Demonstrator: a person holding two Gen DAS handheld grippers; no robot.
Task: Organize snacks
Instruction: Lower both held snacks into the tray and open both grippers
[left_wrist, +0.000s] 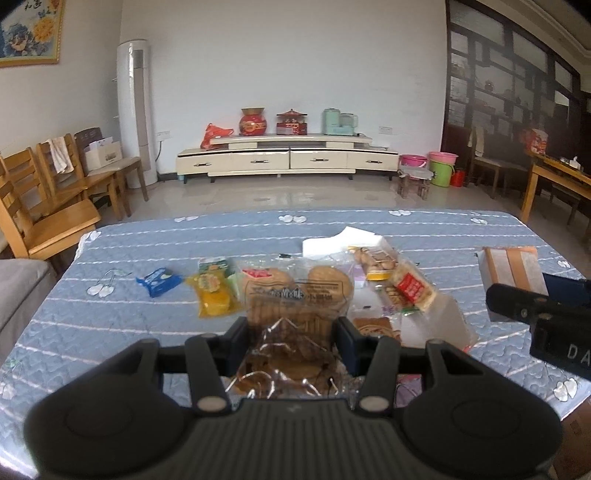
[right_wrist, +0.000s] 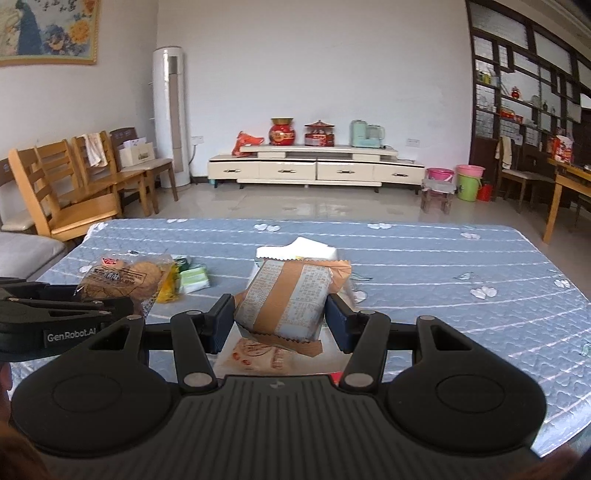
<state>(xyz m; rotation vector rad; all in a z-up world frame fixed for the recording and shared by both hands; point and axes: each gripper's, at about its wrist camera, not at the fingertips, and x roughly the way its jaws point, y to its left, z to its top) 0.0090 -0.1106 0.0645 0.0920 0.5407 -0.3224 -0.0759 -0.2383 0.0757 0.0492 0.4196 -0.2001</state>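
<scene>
Carrying is our step now: left tongs (left_wrist: 291, 332) grip the biscuit bag (left_wrist: 295, 291), right tongs (right_wrist: 280, 317) grip the brown packet (right_wrist: 288, 295). Next we need a free spot on the surface (right_wrist: 443, 295).

biscuit bag (left_wrist: 295, 295) left of wrapped packet (left_wrist: 513, 269), both above table (left_wrist: 147, 332)

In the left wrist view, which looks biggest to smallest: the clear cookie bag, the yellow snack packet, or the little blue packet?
1. Clear cookie bag, though it is nearest the camera.
2. Yellow snack packet.
3. Blue packet.
</scene>
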